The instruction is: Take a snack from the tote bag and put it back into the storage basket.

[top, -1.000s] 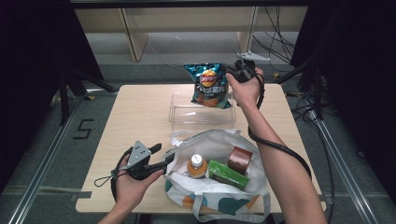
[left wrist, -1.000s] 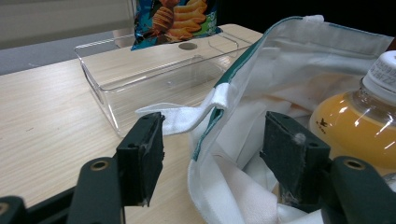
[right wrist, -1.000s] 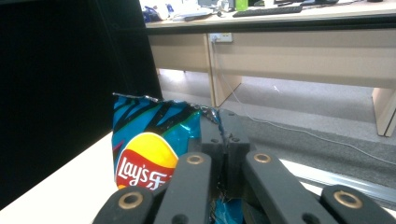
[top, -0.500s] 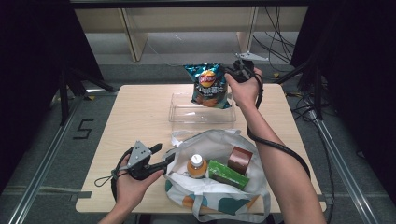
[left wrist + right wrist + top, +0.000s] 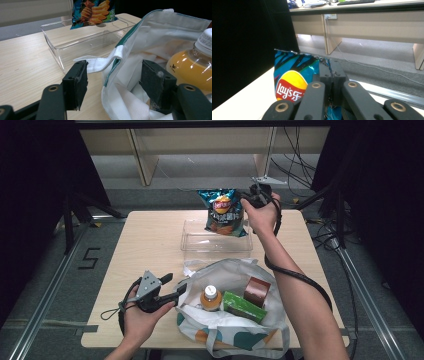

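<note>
At upper centre of the high view, the right gripper (image 5: 254, 199) is clamped on the blue crinkly chip bag's (image 5: 223, 212) top edge, hanging over the clear plastic rectangular bin (image 5: 217, 243) (bare tabletop left). The left gripper (image 5: 113, 80), lower left, straddles the white cloth tote bag's (image 5: 235, 320) rim, jaws apart.

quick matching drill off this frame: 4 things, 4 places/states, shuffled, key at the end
Things:
1. chip bag
2. clear bin
3. juice bottle
4. left gripper

Places/states:
A. inside the tote bag, next to a green box
B. jaws open at the tote bag's rim
C. empty, on the table beyond the tote bag
D. pinched at its top edge by the right gripper, hanging over the clear bin

Pairs: 1-D, 2-C, 3-A, 4-B
</note>
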### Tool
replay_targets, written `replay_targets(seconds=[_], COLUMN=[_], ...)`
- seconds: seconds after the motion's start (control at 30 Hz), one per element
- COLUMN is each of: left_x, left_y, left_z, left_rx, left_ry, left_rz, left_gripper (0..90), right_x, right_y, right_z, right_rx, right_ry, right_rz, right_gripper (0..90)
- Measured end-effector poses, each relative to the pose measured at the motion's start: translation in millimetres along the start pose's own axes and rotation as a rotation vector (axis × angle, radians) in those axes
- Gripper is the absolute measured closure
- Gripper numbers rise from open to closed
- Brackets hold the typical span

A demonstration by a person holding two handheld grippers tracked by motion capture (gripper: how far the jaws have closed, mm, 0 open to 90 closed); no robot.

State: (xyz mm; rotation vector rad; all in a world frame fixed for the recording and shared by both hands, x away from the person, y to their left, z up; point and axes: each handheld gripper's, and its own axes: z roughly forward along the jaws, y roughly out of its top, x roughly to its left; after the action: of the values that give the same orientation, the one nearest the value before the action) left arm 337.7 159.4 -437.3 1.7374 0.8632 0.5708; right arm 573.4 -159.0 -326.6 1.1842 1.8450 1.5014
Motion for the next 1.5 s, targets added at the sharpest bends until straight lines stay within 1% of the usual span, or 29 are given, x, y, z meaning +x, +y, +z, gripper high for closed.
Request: replay_targets(seconds=[0.03,0.07,0.1,0.13,0.23,0.27,0.3,0.37,0.43,0.47,0.53,0.6,0.67,0.7,0.77,0.9,0.93,0.97,1.0,1.07,1.13,1.17,1.23,1.27,1.3,1.37,1.4,1.43,1.5], left_x=[0.0,0.6,0.6,0.2,0.1,0.0,0.7,0.5,0.0,0.6,0.6,0.0,-0.5,-1.2,-1.1,-0.1,0.1,0.1,0.1,0.1,0.6,0.6,0.7,0.8,0.8,0.7,0.3,0.1,-0.2], left_y=[0.0,0.5,0.4,0.0,0.1,0.1,0.7,0.4,-0.1,0.7,0.9,0.8,0.6,0.3,0.4,0.4,0.3,0.3,0.2,0.3,1.0,1.0,0.9,0.8,0.8,0.8,0.2,0.3,0.2], left_z=[-0.1,-0.4,-0.3,0.0,0.1,0.2,-0.2,0.1,0.3,-0.8,-0.5,-0.3,0.1,0.3,0.3,0.1,0.0,-0.1,-0.1,-0.1,-0.6,-0.6,-0.8,-0.7,-0.7,-0.6,0.1,0.1,0.2], left_rx=[0.000,0.001,0.001,-0.001,-0.001,-0.001,0.004,0.004,0.002,0.013,0.005,0.002,-0.003,-0.005,-0.004,0.001,0.001,0.001,0.001,0.000,0.003,0.002,0.002,0.002,0.002,0.004,-0.001,0.001,0.001], left_ry=[0.000,0.004,0.002,-0.001,0.000,0.000,0.006,0.007,0.005,0.010,0.005,0.002,-0.001,-0.002,-0.004,-0.002,-0.002,-0.002,-0.001,-0.001,0.004,0.005,0.005,0.005,0.005,0.004,-0.003,-0.002,-0.002], left_rz=[-0.001,0.012,0.009,0.001,0.000,-0.001,0.015,0.010,0.000,0.014,0.018,0.015,0.012,0.002,0.004,0.007,0.007,0.007,0.007,0.007,0.019,0.018,0.018,0.020,0.020,0.022,0.011,0.010,0.006], left_gripper=[37.9,37.9,38.0,37.9,37.9,37.9,37.9,38.0,38.0,37.9,37.9,38.0,37.9,37.9,37.9,37.9,37.9,37.9,37.9,37.9,37.9,37.9,37.9,37.9,37.9,37.9,37.9,37.9,37.9], right_x=[0.2,0.2,1.2,0.5,1.8,1.1,1.0,-1.0,-0.6,-0.8,-0.3,-2.7,-2.0,-2.4,-2.0,-3.3,-4.4,-4.2,-2.9,-3.1,-4.9,-3.8,-4.6,-4.3,-5.3,-5.3,-5.1,-4.1,-5.5], right_y=[-0.4,-1.0,-2.0,-2.7,-4.3,-4.9,-5.4,-5.7,-6.4,-7.0,-8.0,-8.4,-8.7,-8.9,-9.5,-11.1,-11.6,-12.1,-12.5,-13.5,-15.1,-15.2,-15.8,-16.1,-16.3,-17.3,-17.8,-18.0,-18.4], right_z=[-0.1,0.1,-0.2,0.6,2.4,2.8,3.2,4.2,4.8,4.6,4.8,5.0,4.8,5.2,5.7,7.0,7.7,8.1,8.5,9.5,10.8,10.9,11.3,12.0,12.7,12.9,13.3,13.8,13.9], right_rx=[0.002,0.002,0.012,0.008,0.016,0.016,0.023,0.020,0.022,0.028,0.029,0.032,0.033,0.035,0.032,0.038,0.041,0.046,0.044,0.049,0.051,0.055,0.058,0.056,0.056,0.064,0.064,0.059,0.069], right_ry=[0.004,0.007,0.002,0.006,0.004,0.006,-0.001,0.005,0.006,0.007,0.010,0.005,0.005,0.007,0.004,0.003,0.003,-0.003,0.007,0.001,0.001,-0.001,-0.005,0.003,0.001,-0.005,-0.007,0.005,-0.001], right_rz=[0.006,0.007,0.018,0.011,0.027,0.022,0.021,0.005,0.017,0.025,0.045,0.021,0.038,0.038,0.045,0.043,0.028,0.034,0.051,0.049,0.034,0.047,0.040,0.052,0.035,0.043,0.039,0.052,0.044], right_gripper=[90.0,90.0,90.0,90.0,90.0,90.0,90.0,90.0,90.0,90.0,90.0,90.0,90.0,90.0,90.0,90.0,90.0,90.0,90.0,90.0,90.0,90.0,90.0,90.0,90.0,90.0,90.0,90.0,90.0])
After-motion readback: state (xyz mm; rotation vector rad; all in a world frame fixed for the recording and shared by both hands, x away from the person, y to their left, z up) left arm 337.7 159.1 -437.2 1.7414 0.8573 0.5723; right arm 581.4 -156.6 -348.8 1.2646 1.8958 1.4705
